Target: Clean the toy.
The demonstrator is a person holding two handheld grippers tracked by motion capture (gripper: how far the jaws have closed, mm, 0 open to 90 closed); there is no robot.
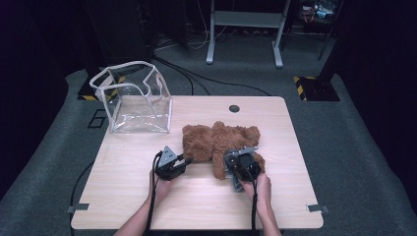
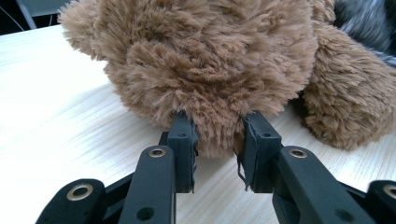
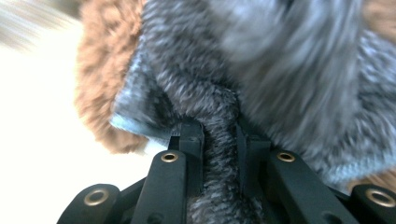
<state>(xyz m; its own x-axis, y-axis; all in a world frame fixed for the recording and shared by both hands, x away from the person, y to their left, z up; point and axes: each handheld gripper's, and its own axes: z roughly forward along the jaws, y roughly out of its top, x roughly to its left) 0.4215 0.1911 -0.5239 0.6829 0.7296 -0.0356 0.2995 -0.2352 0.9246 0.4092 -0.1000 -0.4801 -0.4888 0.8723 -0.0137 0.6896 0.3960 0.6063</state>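
Observation:
A brown plush teddy bear (image 1: 216, 140) lies on the wooden table (image 1: 133, 196), right of centre. My left gripper (image 1: 188, 160) meets it from the left. In the left gripper view its jaws (image 2: 217, 135) pinch a rounded tuft of brown fur (image 2: 210, 70) low on the bear, just above the tabletop. My right gripper (image 1: 242, 164) sits over the bear's near right side. In the right gripper view its jaws (image 3: 219, 135) are shut on a fold of grey furry cloth (image 3: 261, 70) that lies against the brown fur (image 3: 100, 79); that picture is blurred.
A clear plastic bag (image 1: 137, 98) with white trim stands open at the table's back left corner. A cable hole (image 1: 234, 108) sits near the back edge. Beyond the table are a desk frame (image 1: 246, 29) and floor cables. A person's hands (image 1: 260, 191) come in from the front edge.

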